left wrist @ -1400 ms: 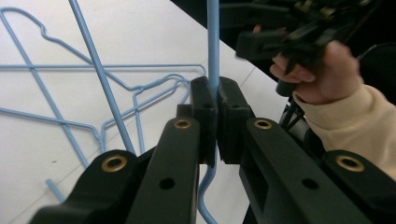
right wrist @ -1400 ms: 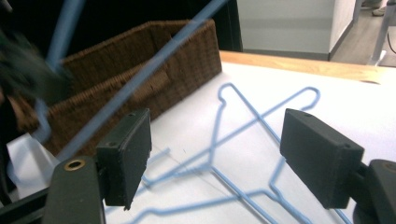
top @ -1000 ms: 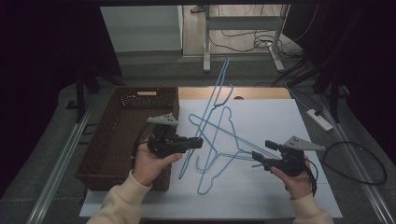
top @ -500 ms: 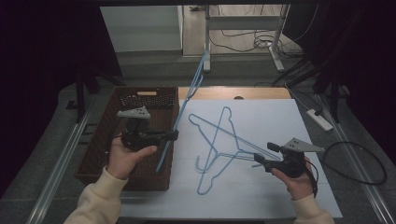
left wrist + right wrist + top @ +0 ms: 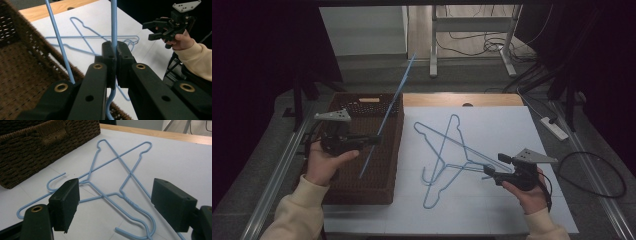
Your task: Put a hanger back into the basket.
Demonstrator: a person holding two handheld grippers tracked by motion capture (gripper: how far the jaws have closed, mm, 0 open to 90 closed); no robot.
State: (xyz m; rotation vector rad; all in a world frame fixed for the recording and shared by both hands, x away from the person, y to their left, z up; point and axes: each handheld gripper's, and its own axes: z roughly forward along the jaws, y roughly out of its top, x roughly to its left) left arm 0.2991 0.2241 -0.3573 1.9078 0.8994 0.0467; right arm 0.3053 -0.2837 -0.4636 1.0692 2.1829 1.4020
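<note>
So, my left gripper [image 5: 374,140] is clamped tight on one blue hanger [image 5: 387,117], with the wire pinched right between the pads. A second ago I had that hanger over the white sheet; now it's over the basket [image 5: 362,192], tilted up, its long end poking out past the basket's far rim. So I'd say the carry is basically done and what's left is lowering it in and letting go.

My right gripper [image 5: 488,170] sits well to the right of the basket and hasn't budged. Its jaws are wide open, gripping nothing, with the hook ends of the other two hangers [image 5: 447,145] just in front of them. Those two lie crossed on the sheet [image 5: 502,130], just right of the basket. Pretty sure they're next.

Room-wise, the basket is open on top and looks empty inside, so there's plenty of space to drop into. The thing to watch is the basket's right wall, because the low end of the hanger hangs close to it and could snag the weave. Farther out, right of the basket, the sheet is bare up to the wooden table edge [image 5: 492,99].
</note>
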